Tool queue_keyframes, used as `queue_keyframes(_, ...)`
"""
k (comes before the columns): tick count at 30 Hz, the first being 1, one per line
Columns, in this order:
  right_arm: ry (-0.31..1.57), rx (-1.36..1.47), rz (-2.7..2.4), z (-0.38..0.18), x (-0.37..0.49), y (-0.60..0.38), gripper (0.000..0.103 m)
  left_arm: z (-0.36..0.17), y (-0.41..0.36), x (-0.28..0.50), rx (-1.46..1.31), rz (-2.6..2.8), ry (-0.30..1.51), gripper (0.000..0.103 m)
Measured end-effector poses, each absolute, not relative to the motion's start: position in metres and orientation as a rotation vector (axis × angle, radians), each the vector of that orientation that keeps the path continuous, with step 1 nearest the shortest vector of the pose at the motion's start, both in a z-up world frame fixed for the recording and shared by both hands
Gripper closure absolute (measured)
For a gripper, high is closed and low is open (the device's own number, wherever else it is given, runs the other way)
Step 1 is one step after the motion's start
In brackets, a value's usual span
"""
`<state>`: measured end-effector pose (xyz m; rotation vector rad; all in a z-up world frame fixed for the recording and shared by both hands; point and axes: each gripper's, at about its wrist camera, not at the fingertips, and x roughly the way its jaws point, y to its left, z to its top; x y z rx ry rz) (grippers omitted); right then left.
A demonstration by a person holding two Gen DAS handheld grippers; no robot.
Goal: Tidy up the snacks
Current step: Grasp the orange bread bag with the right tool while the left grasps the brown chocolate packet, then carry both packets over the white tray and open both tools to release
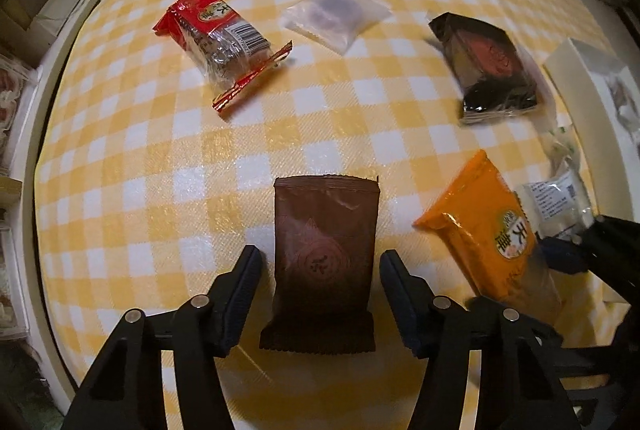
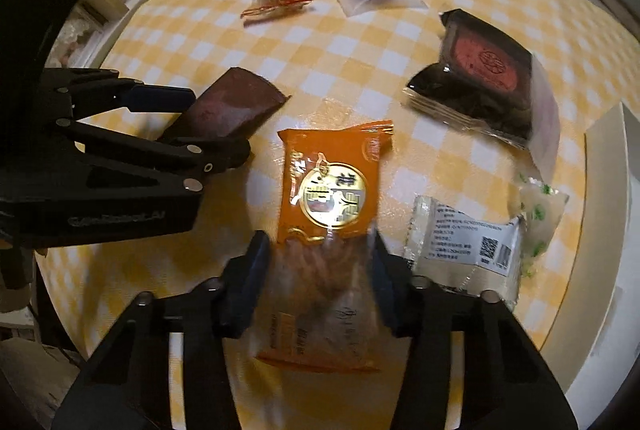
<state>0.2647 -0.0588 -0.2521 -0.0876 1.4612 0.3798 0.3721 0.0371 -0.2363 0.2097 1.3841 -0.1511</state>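
Observation:
Snacks lie on a yellow-checked tablecloth [image 1: 160, 158]. My left gripper [image 1: 320, 262] is open, its fingers on either side of a brown packet [image 1: 324, 254] without touching it. My right gripper [image 2: 318, 250] has its fingers against both sides of an orange packet [image 2: 332, 182], which looks blurred. In the right wrist view the left gripper [image 2: 208, 126] straddles the brown packet [image 2: 232, 102]. The orange packet [image 1: 492, 226] and the right gripper's fingertips [image 1: 568, 254] also show in the left wrist view.
Farther back lie a red packet [image 1: 220, 38], a clear pouch [image 1: 336, 14] and a black packet [image 1: 488, 62]. A white packet [image 2: 464, 242] and a green-speckled one [image 2: 538, 210] lie at the right near a white box [image 1: 592, 78]. The table edge runs along the left.

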Motion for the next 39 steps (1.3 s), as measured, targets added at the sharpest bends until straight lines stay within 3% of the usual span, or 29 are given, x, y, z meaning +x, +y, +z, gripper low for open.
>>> queue_keyframes(3, 1.473, -0.062, 0.367, -0.252, 0.266, -0.062, 0.061, -0.233, 0.03, 0.368, 0.213, -0.148, 1.379, 0.062)
queue_keyframes(15, 1.448, -0.04, 0.382, -0.235, 0.268, -0.073, 0.064, -0.196, 0.044, 0.355, 0.083, -0.076, 1.298, 0.063)
queue_keyframes(29, 1.194, -0.006, 0.349, -0.151, 0.27, -0.105, 0.065, -0.094, 0.062, 0.298, -0.15, -0.089, 1.035, 0.063)
queue_keyframes(39, 1.066, 0.023, 0.272, -0.1, 0.254, -0.156, 0.065, -0.058, 0.036, 0.266, -0.196, -0.187, 0.946, 0.063)
